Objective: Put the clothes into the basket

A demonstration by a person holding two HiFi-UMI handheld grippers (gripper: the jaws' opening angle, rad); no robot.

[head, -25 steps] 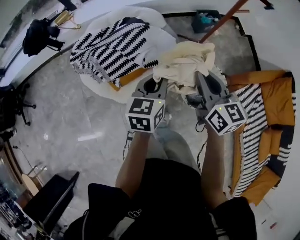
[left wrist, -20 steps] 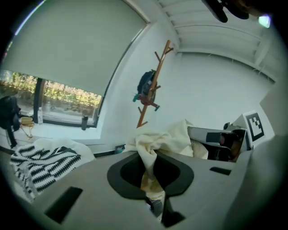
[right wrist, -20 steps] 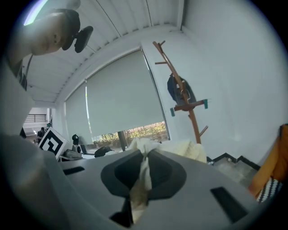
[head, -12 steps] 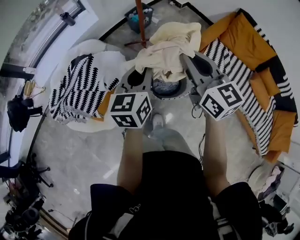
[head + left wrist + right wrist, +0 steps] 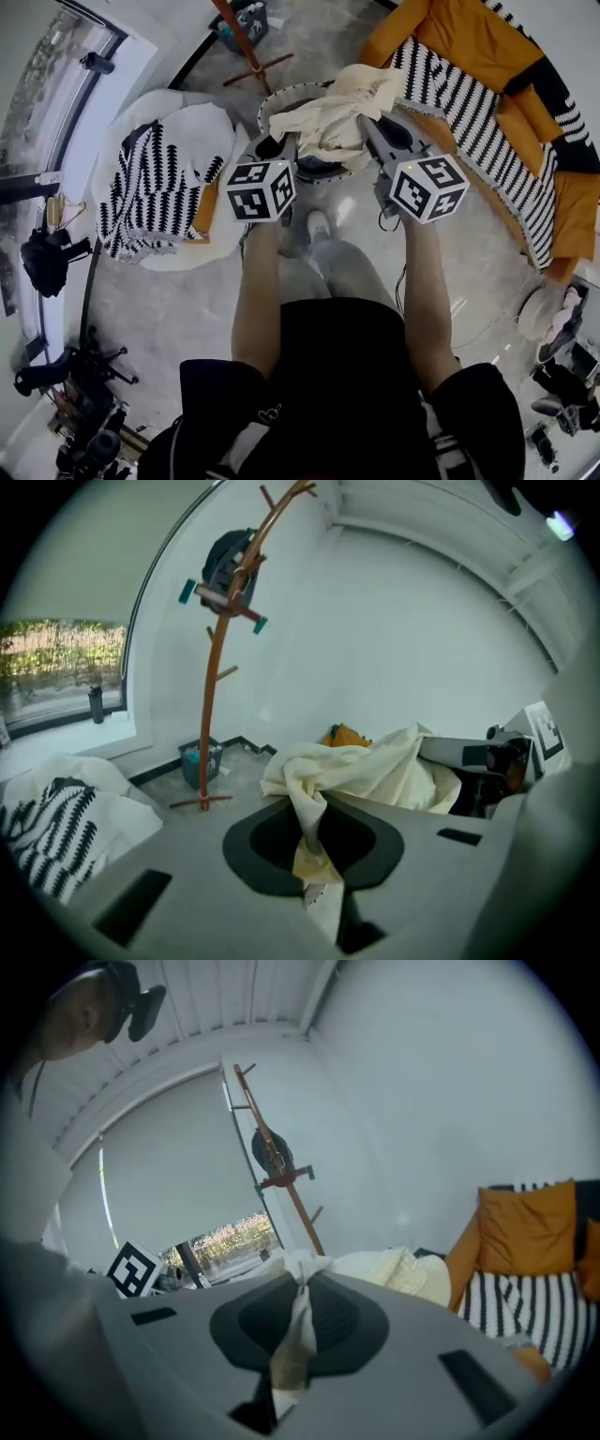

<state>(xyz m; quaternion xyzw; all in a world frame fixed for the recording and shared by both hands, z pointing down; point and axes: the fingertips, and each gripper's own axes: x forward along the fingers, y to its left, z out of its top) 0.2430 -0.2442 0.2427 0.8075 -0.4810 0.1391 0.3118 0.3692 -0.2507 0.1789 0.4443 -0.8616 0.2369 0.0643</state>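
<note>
Both grippers have swung round with the cream garment (image 5: pixel 345 111), from above the white cushion (image 5: pixel 202 131) to over the basket (image 5: pixel 274 101), which now stands at twelve o'clock from the person, its patterned rim showing beside the bundle. The left gripper (image 5: pixel 286 142) and the right gripper (image 5: pixel 370 127) each have their jaws pinched tight on a fold of that cloth, which is slung between them. On the grey marble floor (image 5: pixel 159 309), the cushion with a black-and-white zigzag garment (image 5: pixel 150 187) lies at ten o'clock, a wooden coat stand (image 5: pixel 239 37) at eleven, and an orange sofa (image 5: pixel 469 37) with a striped throw (image 5: pixel 469 103) at two.
</note>
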